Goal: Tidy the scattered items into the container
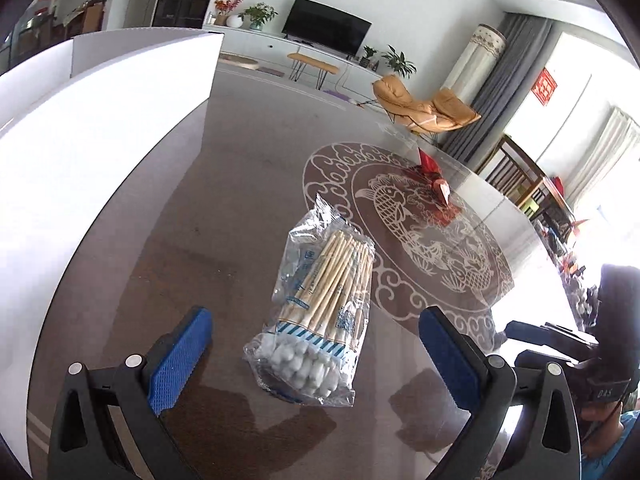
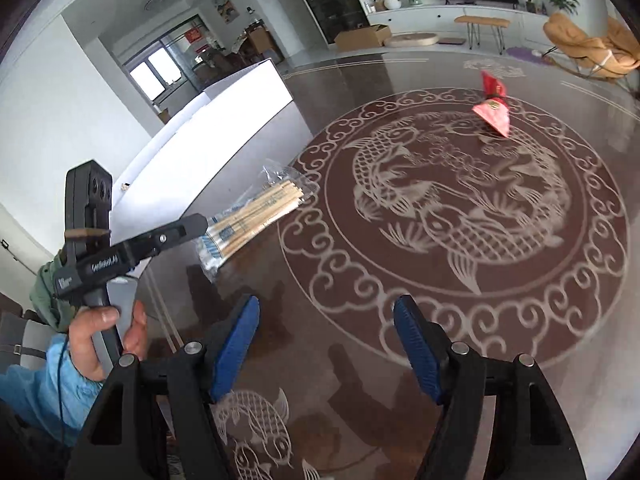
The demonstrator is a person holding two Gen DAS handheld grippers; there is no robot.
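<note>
A clear bag of cotton swabs (image 1: pixel 320 312) lies on the dark glass table, between and just ahead of my open left gripper (image 1: pixel 316 344). The bag also shows in the right wrist view (image 2: pixel 256 216), with the left gripper's finger (image 2: pixel 176 234) over its near end. A red packet (image 1: pixel 434 184) lies farther out on the fish pattern; it shows in the right wrist view (image 2: pixel 494 110) too. The white box (image 1: pixel 100 120) stands to the left, also in the right wrist view (image 2: pixel 224 136). My right gripper (image 2: pixel 326 344) is open and empty above the table.
The round table (image 2: pixel 440 216) carries a fish pattern in pale lines. Its far edge curves behind the red packet. A hand (image 2: pixel 104 336) holds the left gripper's handle at the left. Chairs and a TV stand lie beyond the table.
</note>
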